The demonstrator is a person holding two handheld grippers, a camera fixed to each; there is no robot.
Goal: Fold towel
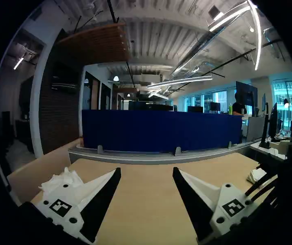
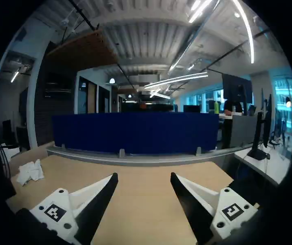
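Note:
A crumpled white towel (image 1: 62, 179) lies on the wooden table at the left, partly behind my left finger in the left gripper view. In the right gripper view the same white towel (image 2: 30, 171) sits far left on the tabletop, well away from the fingers. My left gripper (image 1: 146, 170) hangs open over bare table with nothing between its fingers. My right gripper (image 2: 143, 175) is open too, above the bare wood.
The wooden table (image 1: 154, 192) ends at a blue divider panel (image 1: 162, 130) along its far edge. A small white object (image 1: 257, 175) lies at the table's right edge. Desks with monitors (image 2: 264, 134) stand to the right.

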